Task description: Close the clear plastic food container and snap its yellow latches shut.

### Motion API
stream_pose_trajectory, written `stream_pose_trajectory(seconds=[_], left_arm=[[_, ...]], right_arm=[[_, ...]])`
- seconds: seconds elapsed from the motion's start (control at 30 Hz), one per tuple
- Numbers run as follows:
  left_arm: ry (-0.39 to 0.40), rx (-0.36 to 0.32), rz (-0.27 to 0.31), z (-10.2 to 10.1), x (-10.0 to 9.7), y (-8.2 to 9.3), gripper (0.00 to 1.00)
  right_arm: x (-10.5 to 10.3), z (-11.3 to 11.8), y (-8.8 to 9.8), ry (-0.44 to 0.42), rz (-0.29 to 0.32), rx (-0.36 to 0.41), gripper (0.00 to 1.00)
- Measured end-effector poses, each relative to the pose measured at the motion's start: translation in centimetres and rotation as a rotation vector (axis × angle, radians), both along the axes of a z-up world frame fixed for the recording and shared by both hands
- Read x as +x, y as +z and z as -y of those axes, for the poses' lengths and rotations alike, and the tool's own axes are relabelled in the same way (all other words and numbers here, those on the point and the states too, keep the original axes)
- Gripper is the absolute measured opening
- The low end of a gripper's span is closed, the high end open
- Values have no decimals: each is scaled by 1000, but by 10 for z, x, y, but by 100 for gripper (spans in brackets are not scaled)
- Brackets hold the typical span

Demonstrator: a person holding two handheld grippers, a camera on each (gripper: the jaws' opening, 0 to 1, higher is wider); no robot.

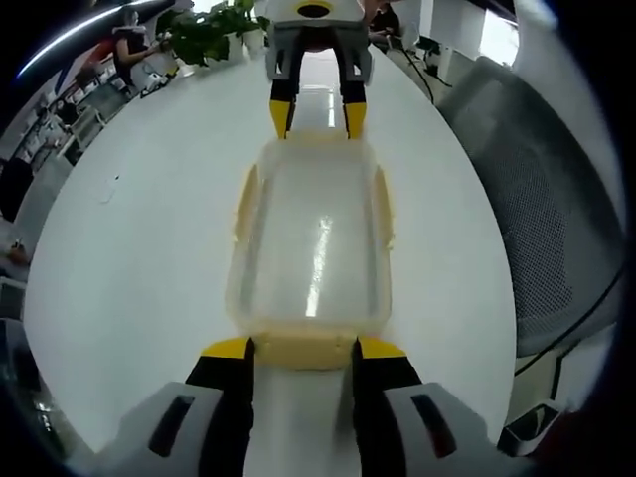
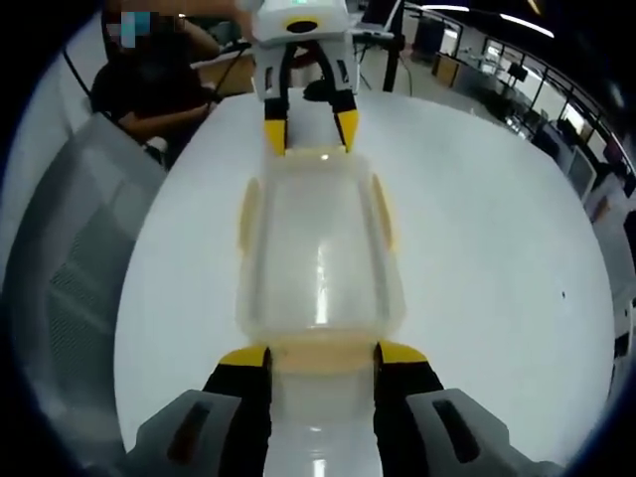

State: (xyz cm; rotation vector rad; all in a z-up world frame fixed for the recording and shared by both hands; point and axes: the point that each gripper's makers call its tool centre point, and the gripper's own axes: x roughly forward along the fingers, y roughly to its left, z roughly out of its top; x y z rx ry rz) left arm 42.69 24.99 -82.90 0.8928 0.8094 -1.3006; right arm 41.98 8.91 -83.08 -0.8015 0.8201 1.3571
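I see a bright, evenly lit scene from both gripper views. Overhead strip lights streak the far ceiling, and their glare runs as a white vertical band down the clear plastic food container with yellow latches [image 1: 310,248] and over the glossy round white table [image 1: 139,248]. Shadows beneath things are faint and soft. The fisheye bends and smears the edges; the grey mesh office chair [image 1: 537,209] looks stretched, and the far office is soft and hazy.
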Motion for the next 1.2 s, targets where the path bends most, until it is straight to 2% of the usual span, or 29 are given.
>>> stream_pose_trajectory(seconds=[0.4, 0.6, 0.93, 1.2], left_arm=[[-11, 1, 15, 11, -4, 18, 37], [-2, 3, 42, 16, -5, 34, 37], [29, 8, 49, 38, -13, 41, 37], [24, 13, 47, 56, -18, 44, 37]], right_arm=[[-4, 10, 22, 0, 23, 7, 38], [-3, 16, 34, 6, 35, 23, 38], [-7, 38, 44, 38, 56, 25, 38], [-12, 55, 47, 40, 44, 32, 38]])
